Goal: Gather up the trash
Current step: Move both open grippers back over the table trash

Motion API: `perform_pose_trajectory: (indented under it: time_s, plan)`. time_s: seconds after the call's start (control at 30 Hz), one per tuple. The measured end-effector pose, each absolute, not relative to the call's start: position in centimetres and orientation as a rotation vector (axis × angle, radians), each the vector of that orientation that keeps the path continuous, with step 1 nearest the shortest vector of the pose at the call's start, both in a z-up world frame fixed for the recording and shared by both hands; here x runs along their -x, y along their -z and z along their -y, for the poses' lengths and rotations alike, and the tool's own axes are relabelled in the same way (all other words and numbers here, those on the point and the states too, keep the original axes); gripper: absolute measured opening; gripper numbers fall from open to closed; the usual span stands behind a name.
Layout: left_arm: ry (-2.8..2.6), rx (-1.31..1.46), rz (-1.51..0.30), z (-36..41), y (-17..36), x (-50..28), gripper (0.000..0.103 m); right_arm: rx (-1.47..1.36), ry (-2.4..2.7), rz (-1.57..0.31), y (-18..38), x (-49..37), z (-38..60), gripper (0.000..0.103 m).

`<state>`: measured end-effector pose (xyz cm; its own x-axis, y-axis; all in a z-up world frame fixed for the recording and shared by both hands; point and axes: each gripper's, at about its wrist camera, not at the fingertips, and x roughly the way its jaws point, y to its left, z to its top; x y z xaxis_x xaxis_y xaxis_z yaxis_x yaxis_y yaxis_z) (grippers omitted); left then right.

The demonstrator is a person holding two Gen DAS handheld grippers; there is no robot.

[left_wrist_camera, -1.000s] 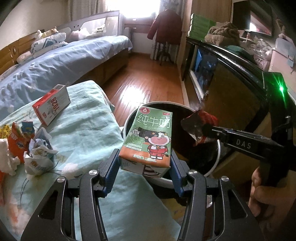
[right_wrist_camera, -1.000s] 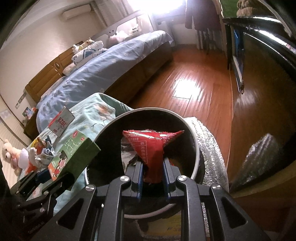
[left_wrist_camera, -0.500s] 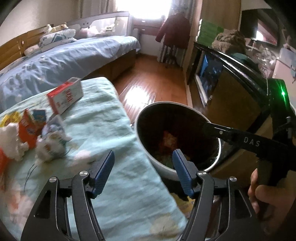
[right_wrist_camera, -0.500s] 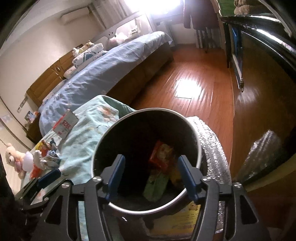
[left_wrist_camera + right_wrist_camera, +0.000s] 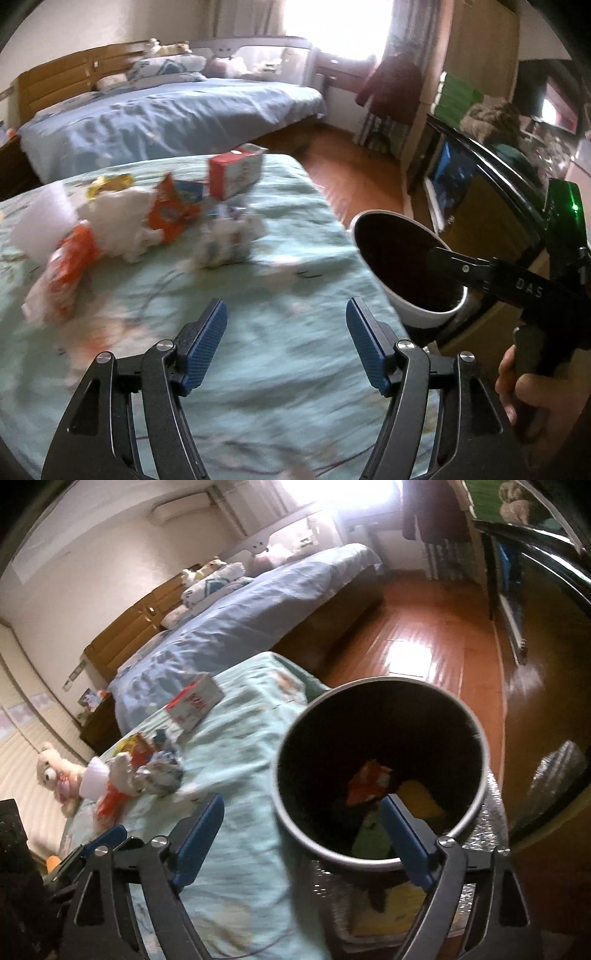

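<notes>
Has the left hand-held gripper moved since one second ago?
Yes. The left hand-held gripper, open and empty, has swung left, away from the bin, toward the trash pile.

Blue-quilted bed [image 5: 159, 122], teddy bear [image 5: 55, 775], dark red coat [image 5: 391, 92], wooden floor [image 5: 424, 627]

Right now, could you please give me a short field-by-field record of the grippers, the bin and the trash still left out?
left gripper: open, empty, over the cloth
right gripper: open, empty, at the bin's near rim
bin: beside the cloth, holds red, green and yellow trash
carton: red and white, on the cloth's far side
orange wrapper: on the cloth, among white paper
crumpled paper: on the cloth, nearest the bin
image: motion-blurred
</notes>
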<state>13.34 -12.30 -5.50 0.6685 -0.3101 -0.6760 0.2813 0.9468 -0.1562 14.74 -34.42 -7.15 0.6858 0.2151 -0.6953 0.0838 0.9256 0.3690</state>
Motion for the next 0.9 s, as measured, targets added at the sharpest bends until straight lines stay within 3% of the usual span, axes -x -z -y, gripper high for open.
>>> perform_pose_trajectory:
  time_s: [0.3,0.9]
  plan:
    - [0.227,0.105,-0.765,6.4,6.0,-12.5,0.07,-0.357,-0.149,-0.813,6.6,-14.5,29.7,0.094]
    - [0.076,0.194,-0.779,-1.7,7.5,-11.7,0.072,-0.283,-0.255,-0.835,7.0,-15.3,22.5,0.094]
